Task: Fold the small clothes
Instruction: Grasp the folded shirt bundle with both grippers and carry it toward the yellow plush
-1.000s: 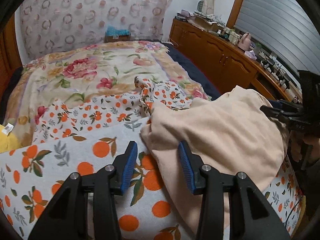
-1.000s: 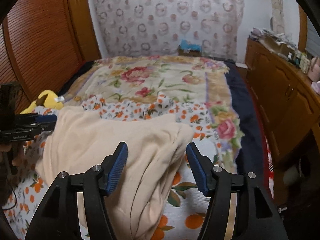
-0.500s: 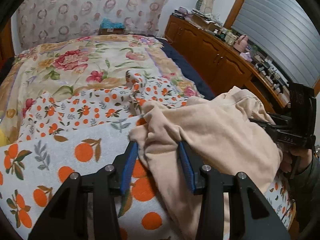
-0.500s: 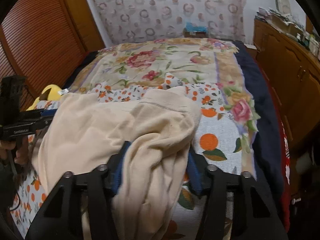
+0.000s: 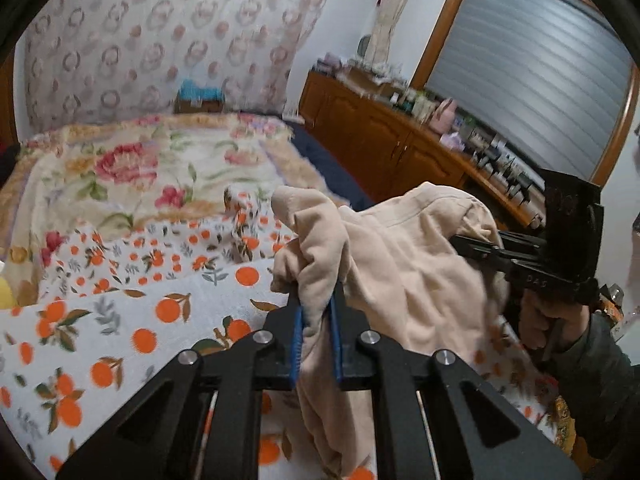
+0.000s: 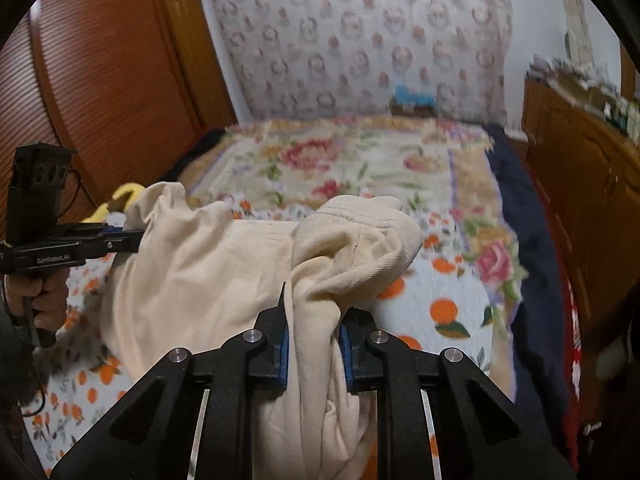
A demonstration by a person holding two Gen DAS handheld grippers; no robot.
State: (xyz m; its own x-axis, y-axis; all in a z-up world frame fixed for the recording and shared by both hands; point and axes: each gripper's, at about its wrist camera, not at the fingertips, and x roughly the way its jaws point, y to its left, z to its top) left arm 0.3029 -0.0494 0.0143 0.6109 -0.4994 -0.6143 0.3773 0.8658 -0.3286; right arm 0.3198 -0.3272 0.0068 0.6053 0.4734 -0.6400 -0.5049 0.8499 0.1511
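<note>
A cream-beige garment [image 5: 404, 264] hangs lifted between my two grippers above the bed. My left gripper [image 5: 318, 308] is shut on one bunched corner of it. My right gripper [image 6: 314, 312] is shut on the other bunched corner of the garment [image 6: 208, 276]. In the left wrist view the right gripper [image 5: 472, 242] shows at the right, clamped on the cloth. In the right wrist view the left gripper [image 6: 124, 238] shows at the left, clamped on the cloth. The cloth sags between them.
Under the garment lies an orange-print sheet [image 5: 120, 320] over a floral blanket [image 5: 140, 168] on the bed. A wooden dresser [image 5: 400, 148] with small items runs along the right. A wooden wardrobe [image 6: 100, 92] stands at the left. A yellow plush toy [image 6: 120, 196] lies near it.
Both grippers closed on the garment's corners and lifted it off the bed; the cloth now hangs bunched between them.
</note>
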